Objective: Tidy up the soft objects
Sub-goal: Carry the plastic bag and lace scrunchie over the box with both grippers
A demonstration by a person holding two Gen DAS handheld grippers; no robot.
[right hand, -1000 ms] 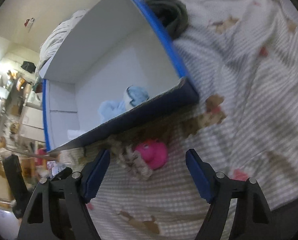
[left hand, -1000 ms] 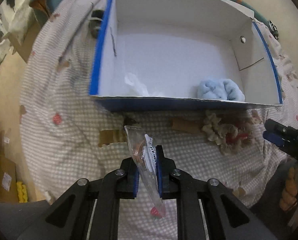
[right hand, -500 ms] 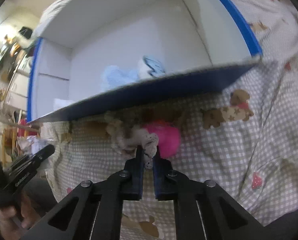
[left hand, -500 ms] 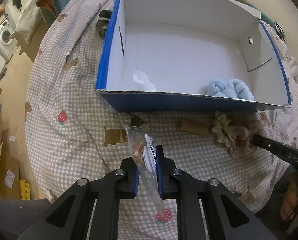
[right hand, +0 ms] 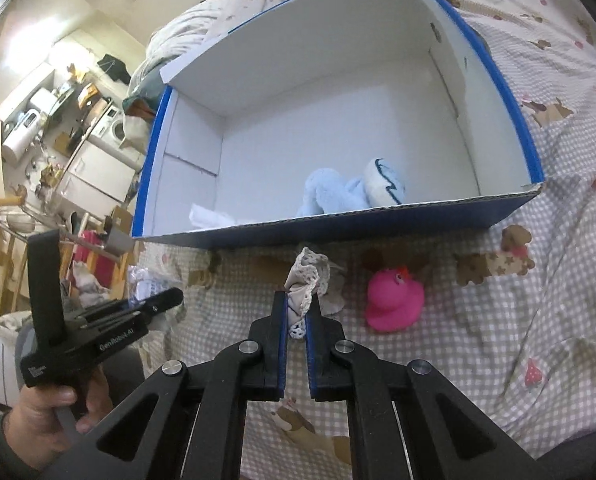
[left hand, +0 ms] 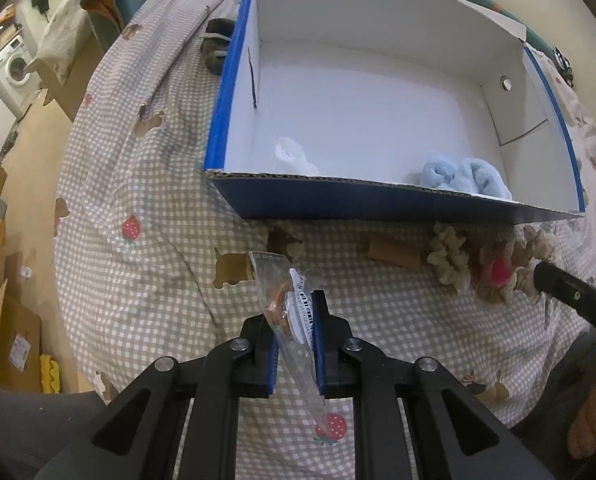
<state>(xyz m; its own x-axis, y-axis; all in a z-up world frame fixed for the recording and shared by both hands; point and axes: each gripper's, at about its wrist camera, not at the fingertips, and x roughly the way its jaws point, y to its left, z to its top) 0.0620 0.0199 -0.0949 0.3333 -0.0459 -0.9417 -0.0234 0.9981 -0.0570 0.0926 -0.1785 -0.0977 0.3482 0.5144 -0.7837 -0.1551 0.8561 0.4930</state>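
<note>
My left gripper (left hand: 294, 300) is shut on a clear plastic packet (left hand: 284, 300) with a white label, held above the checked bedspread in front of the box. My right gripper (right hand: 297, 308) is shut on a beige frilly cloth (right hand: 306, 276), which stands up between the pads just before the box's front wall. A pink rubber duck (right hand: 396, 300) lies to the right of it. The blue-and-white cardboard box (right hand: 338, 234) holds a light blue towel (right hand: 338, 196) and a white crumpled piece (right hand: 208, 216). In the left wrist view the beige cloth (left hand: 448, 260) bunches at the right.
The checked bedspread (left hand: 146, 272) covers the bed, which drops off to the floor at the left. A dark object (left hand: 216, 46) lies beside the box's left wall. A hand (right hand: 58, 408) holds the left gripper's handle at lower left of the right wrist view.
My right gripper went from wide open to shut on the beige frilly cloth, rolled level and rose a little. The left gripper kept still with the packet.
</note>
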